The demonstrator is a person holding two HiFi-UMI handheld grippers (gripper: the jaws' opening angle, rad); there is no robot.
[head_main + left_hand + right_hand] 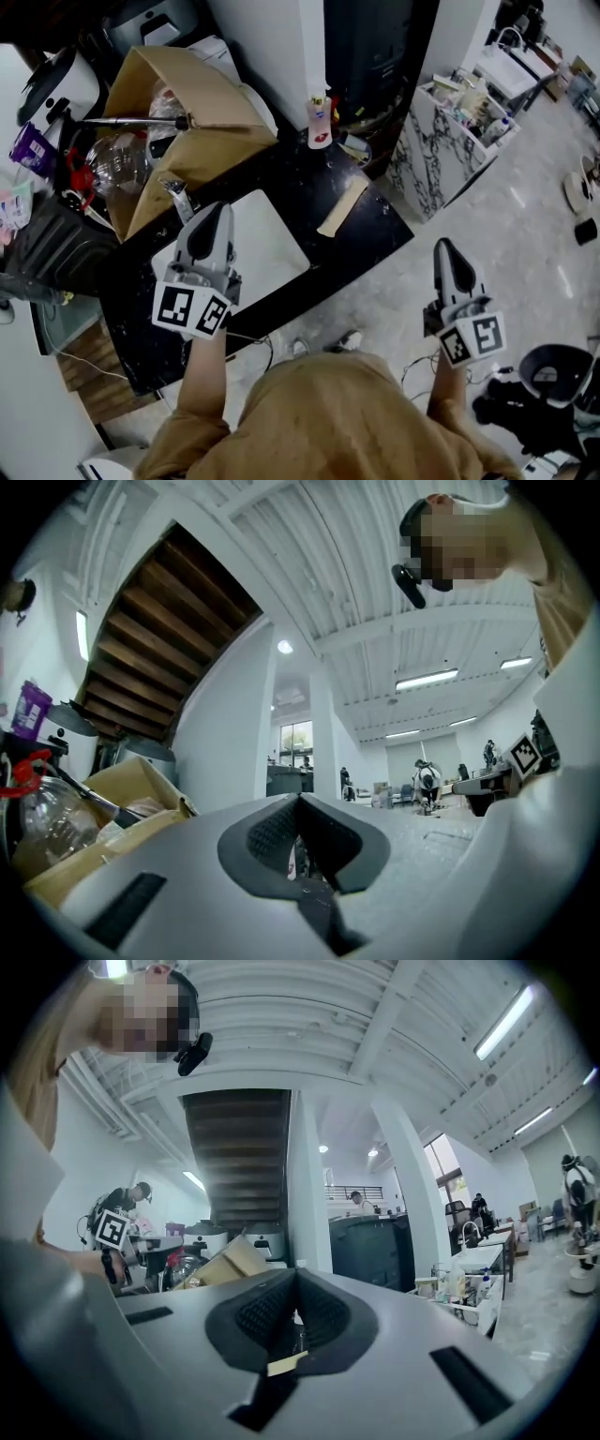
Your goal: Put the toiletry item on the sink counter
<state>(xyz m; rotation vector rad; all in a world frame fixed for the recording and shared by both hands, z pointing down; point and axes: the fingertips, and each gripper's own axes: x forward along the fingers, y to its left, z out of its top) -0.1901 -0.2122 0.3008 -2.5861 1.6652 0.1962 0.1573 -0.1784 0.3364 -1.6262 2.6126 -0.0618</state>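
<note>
The toiletry item (320, 123), a small pale bottle with a red mark, stands upright on the dark sink counter (370, 239), just beside the white column and near the cardboard box (192, 98). The left gripper (219, 214) hovers above the white sink (277, 246), its jaws pressed together with nothing between them. The right gripper (442, 247) is well apart from the bottle, over the floor beside the counter, and its jaws are also clenched and empty.

Dim, seemingly underexposed; fisheye-warped edges
</note>
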